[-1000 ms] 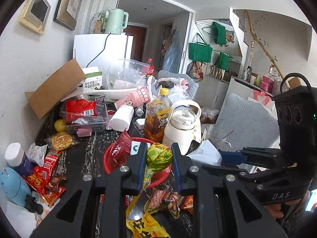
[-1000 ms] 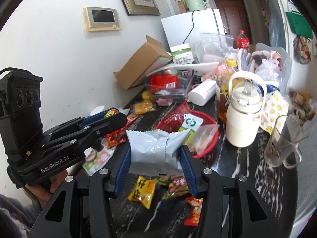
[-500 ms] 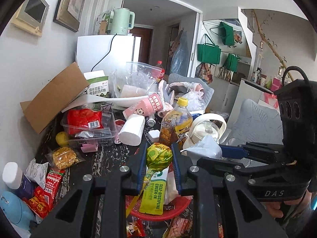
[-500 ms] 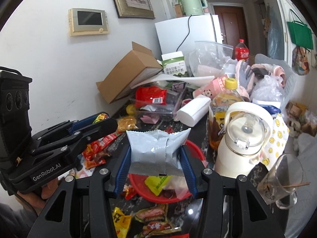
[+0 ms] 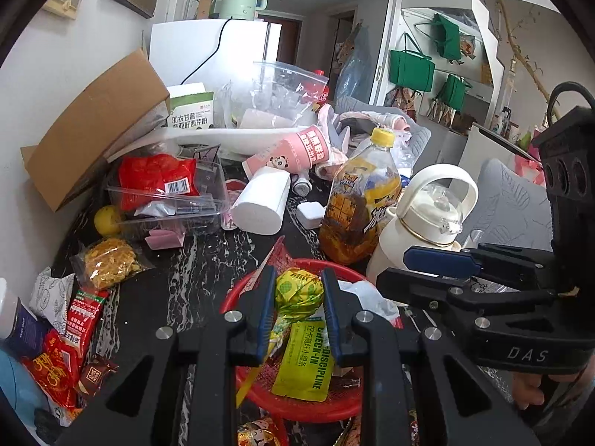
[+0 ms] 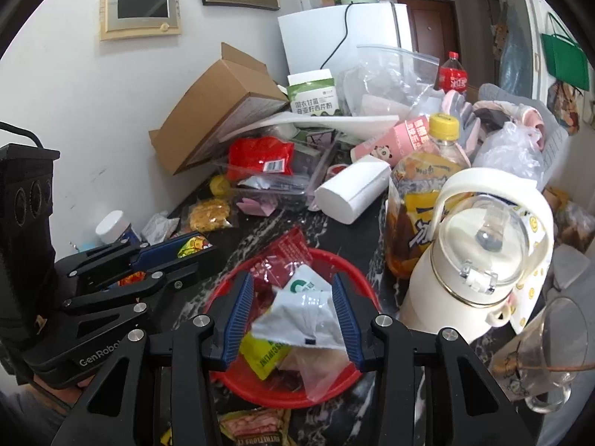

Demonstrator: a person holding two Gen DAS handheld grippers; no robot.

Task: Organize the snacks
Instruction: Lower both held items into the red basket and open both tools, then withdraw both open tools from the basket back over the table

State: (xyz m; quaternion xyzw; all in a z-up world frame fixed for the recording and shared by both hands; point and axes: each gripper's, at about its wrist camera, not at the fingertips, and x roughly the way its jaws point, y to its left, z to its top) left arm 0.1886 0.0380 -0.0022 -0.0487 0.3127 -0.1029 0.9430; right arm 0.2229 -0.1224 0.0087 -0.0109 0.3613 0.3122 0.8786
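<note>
My left gripper [image 5: 297,290] is shut on a yellow-green foil snack packet [image 5: 297,290] and holds it just above the red basket [image 5: 297,405]. My right gripper [image 6: 293,308] stands open over the same red basket [image 6: 275,394]. The silver-white packet [image 6: 301,319] lies loose and crumpled between its jaws, on top of a yellow sachet [image 6: 264,356] and a dark red packet [image 6: 282,256]. The yellow sachet also shows in the left wrist view [image 5: 305,364]. My right gripper shows at the right of the left wrist view [image 5: 435,264].
A cream kettle [image 6: 476,260] and a tea bottle [image 6: 420,200] stand right of the basket, a glass mug [image 6: 543,356] further right. A clear tray with a red bag [image 5: 160,182], a paper roll [image 5: 260,204], a cardboard box [image 5: 93,126] behind. Loose snacks [image 5: 78,330] lie left.
Both grippers moved forward over the red basket. My right gripper opened and the silver-white packet dropped into the basket. My left gripper still holds the yellow-green packet.
</note>
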